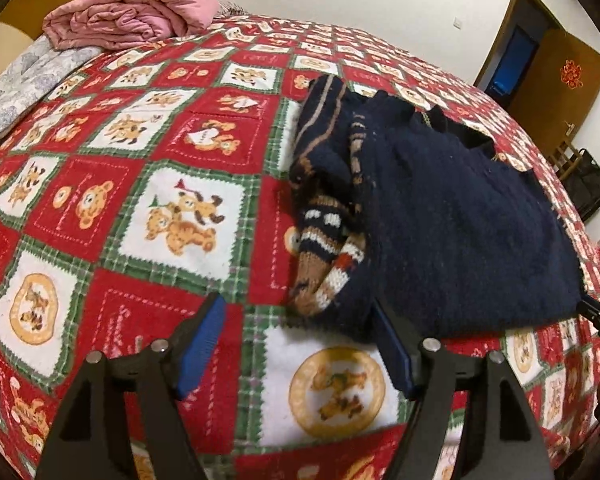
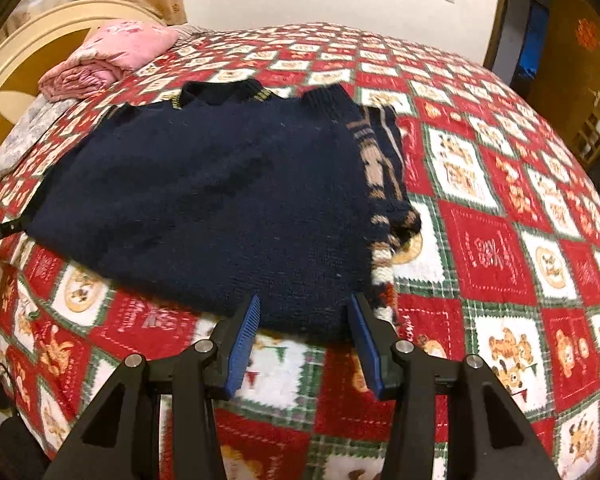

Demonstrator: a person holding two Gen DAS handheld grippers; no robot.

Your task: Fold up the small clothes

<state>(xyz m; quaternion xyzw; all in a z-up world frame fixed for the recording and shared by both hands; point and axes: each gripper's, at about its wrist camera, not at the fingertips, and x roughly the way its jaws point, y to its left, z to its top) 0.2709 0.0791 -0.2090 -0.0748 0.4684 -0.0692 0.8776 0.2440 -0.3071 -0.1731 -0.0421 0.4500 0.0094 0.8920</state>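
A small navy knitted sweater (image 1: 460, 216) lies folded on the bed, its brown and white striped sleeves tucked along its left side in the left wrist view. My left gripper (image 1: 300, 312) is open and empty, just in front of the sweater's near left corner. In the right wrist view the sweater (image 2: 220, 200) lies spread flat, striped sleeves at its right edge. My right gripper (image 2: 304, 304) is open, its blue pads (image 2: 244, 344) standing at either side of the sweater's near hem without closing on it.
A red, white and green teddy-bear bedspread (image 1: 140, 208) covers the bed. A folded pink quilt (image 1: 132, 12) and a grey pillow (image 1: 24, 84) lie at the head. A brown door (image 1: 556, 80) and a dark bag (image 1: 588, 184) are at the right.
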